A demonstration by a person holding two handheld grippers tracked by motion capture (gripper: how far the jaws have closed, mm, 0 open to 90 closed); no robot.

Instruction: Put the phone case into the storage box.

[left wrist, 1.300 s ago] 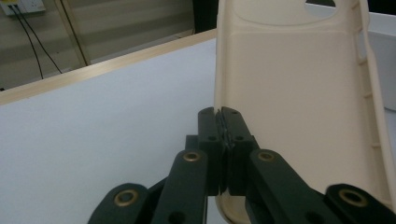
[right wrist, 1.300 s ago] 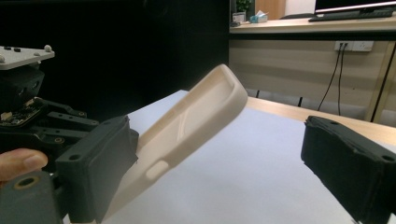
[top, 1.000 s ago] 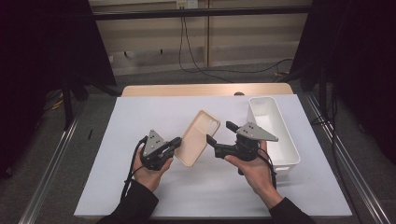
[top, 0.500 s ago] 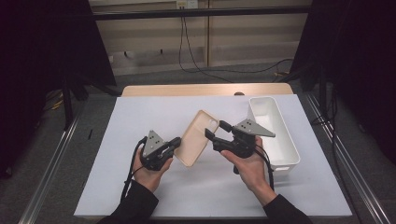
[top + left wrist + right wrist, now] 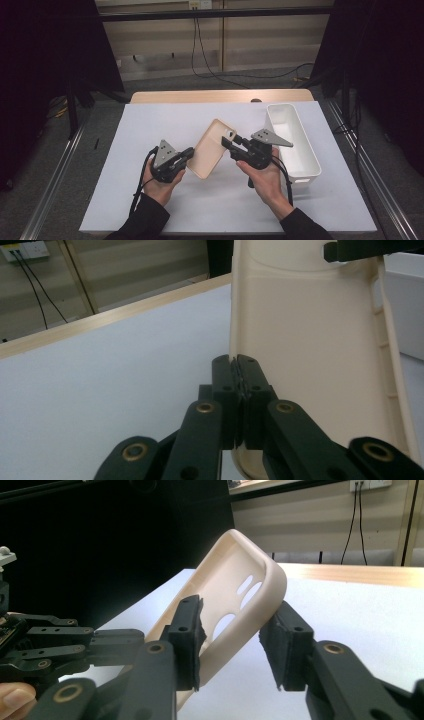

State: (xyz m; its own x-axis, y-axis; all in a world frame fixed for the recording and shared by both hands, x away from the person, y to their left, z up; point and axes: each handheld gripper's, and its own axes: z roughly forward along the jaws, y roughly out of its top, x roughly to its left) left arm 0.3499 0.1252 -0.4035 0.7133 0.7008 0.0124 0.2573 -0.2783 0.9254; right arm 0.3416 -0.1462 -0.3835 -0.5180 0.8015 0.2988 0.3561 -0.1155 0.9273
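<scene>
A beige phone case point(image 5: 212, 150) hangs tilted above the white table sheet point(image 5: 150, 125), held between my two grippers. My left gripper point(image 5: 189, 152) is shut on the rim of the case's lower end; in the left gripper view its jaws point(image 5: 239, 362) pinch the thin edge of the case point(image 5: 310, 365). My right gripper point(image 5: 226, 142) straddles the upper end by the camera holes. Its jaws have just been closing, and in the right gripper view point(image 5: 230, 640) both pads touch the case point(image 5: 235, 595), which fills the gap between them.
A long white bin point(image 5: 274, 132) stands at the right of the sheet, just behind my right hand, and shows at the edge of the left gripper view point(image 5: 405, 300). A wooden table edge point(image 5: 200, 96) runs along the back. Metal rails flank both sides.
My right gripper moved left to the case's upper end and its jaws narrowed from wide apart onto the case. The left gripper and the case stayed where they were.
</scene>
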